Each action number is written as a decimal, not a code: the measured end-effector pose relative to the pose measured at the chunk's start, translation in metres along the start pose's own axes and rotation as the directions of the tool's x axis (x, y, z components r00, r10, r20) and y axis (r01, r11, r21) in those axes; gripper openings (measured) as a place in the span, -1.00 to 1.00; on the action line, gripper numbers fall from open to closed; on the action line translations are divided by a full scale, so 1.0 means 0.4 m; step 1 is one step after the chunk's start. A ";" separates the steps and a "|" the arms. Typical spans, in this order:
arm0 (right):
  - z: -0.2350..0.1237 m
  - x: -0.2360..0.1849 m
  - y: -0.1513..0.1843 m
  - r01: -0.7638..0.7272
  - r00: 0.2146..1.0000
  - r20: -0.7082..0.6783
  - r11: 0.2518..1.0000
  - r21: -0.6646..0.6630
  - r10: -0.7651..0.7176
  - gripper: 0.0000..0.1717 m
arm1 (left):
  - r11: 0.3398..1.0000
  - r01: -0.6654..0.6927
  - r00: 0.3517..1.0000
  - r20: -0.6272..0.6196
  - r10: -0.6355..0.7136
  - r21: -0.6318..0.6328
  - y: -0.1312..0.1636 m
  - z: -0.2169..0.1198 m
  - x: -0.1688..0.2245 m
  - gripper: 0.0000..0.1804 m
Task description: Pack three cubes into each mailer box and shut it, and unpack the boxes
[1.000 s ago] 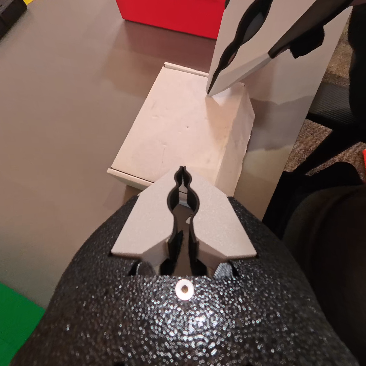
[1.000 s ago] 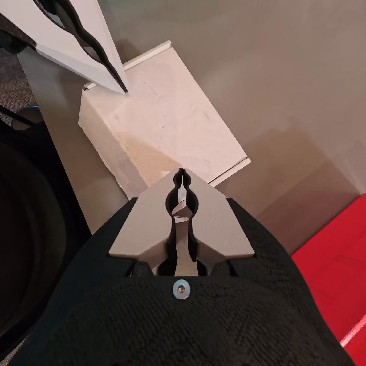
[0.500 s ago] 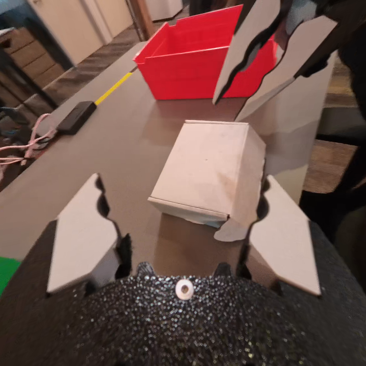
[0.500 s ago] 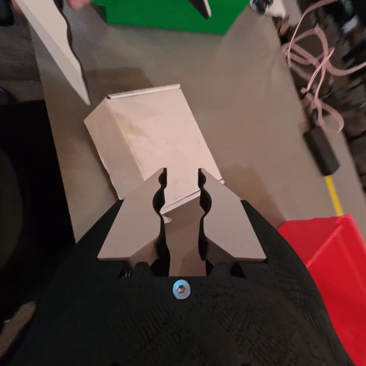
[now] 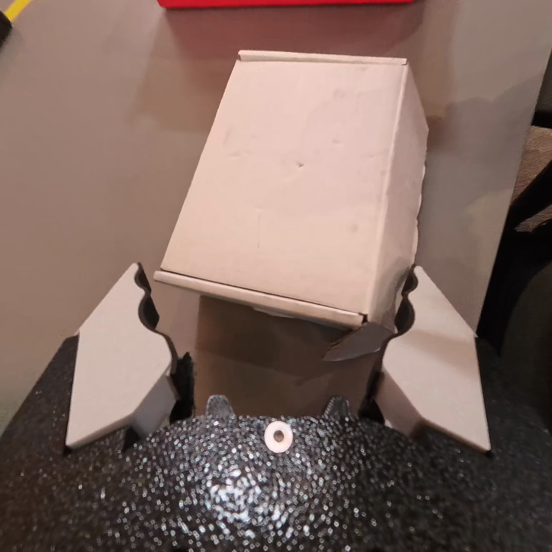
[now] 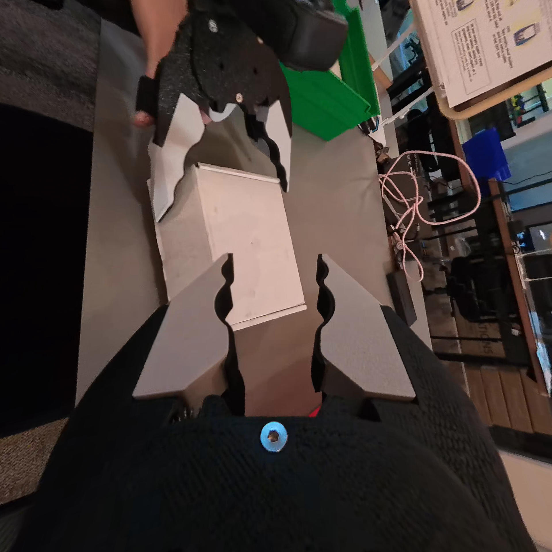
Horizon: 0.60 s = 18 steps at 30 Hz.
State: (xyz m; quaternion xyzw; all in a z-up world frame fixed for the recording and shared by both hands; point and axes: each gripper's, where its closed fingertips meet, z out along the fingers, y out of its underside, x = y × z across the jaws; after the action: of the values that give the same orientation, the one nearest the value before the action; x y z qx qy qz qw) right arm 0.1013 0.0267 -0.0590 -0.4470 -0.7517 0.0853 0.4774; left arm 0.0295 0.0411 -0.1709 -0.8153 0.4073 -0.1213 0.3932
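Note:
A closed white mailer box [image 5: 298,179] lies on the grey-brown table [image 5: 74,149]. My left gripper [image 5: 276,265] is open wide and straddles the box's near end. One fingertip [image 5: 140,268] stands just off the lid's edge, and the other [image 5: 412,274] is close beside the box's right side. A cardboard flap [image 5: 355,343] sticks out at the near right corner. In the right wrist view the box [image 6: 248,239] lies ahead of my right gripper [image 6: 274,257], which is open and empty just above the box's near end. The left gripper [image 6: 221,203] shows at the box's far end. No cubes show.
A red bin [image 5: 283,2] stands beyond the box in the left wrist view. A green bin [image 6: 322,98] stands behind the left gripper. A black device [image 6: 400,295] and pink cables [image 6: 433,209] lie at the table's far edge. The table's near edge [image 5: 507,149] runs close to the box.
Both grippers were shut with their tips on the box a second ago. Both have opened, the left one wide. The left gripper has come down around the box's end, and the right has drawn back.

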 end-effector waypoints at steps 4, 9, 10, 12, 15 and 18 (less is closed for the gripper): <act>-0.010 0.014 -0.049 0.074 0.996 -0.057 0.990 0.119 -0.068 -0.28 | 0.998 0.002 0.998 -0.060 0.002 0.068 -0.008 0.000 0.002 0.62; 0.007 -0.021 -0.046 0.065 0.997 0.027 0.989 0.135 -0.069 -0.01 | 0.975 0.188 0.978 -0.120 -0.173 0.121 -0.031 -0.014 -0.011 0.57; 0.017 -0.033 -0.035 0.052 0.996 0.064 0.992 0.118 -0.060 0.02 | 0.960 0.247 0.963 -0.140 -0.229 0.132 -0.038 -0.020 -0.016 0.56; 0.036 -0.061 -0.012 0.043 0.989 0.135 0.996 0.079 -0.053 0.03 | 0.924 0.355 0.925 -0.200 -0.324 0.144 -0.047 -0.034 -0.020 0.55; 0.071 -0.071 0.025 0.105 0.984 0.143 0.994 0.003 -0.104 0.04 | 0.868 0.480 0.852 -0.304 -0.427 0.126 -0.058 -0.059 -0.007 0.55; 0.102 -0.084 0.054 0.169 0.976 0.150 0.982 -0.078 -0.156 0.01 | 0.823 0.559 0.782 -0.391 -0.485 0.098 -0.073 -0.078 0.013 0.55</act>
State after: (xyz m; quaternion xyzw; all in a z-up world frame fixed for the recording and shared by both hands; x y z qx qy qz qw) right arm 0.0865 0.0261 -0.1140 -0.3977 -0.8213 0.0437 0.4067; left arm 0.0332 0.0308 -0.1291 -0.8155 0.2123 -0.4107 0.3482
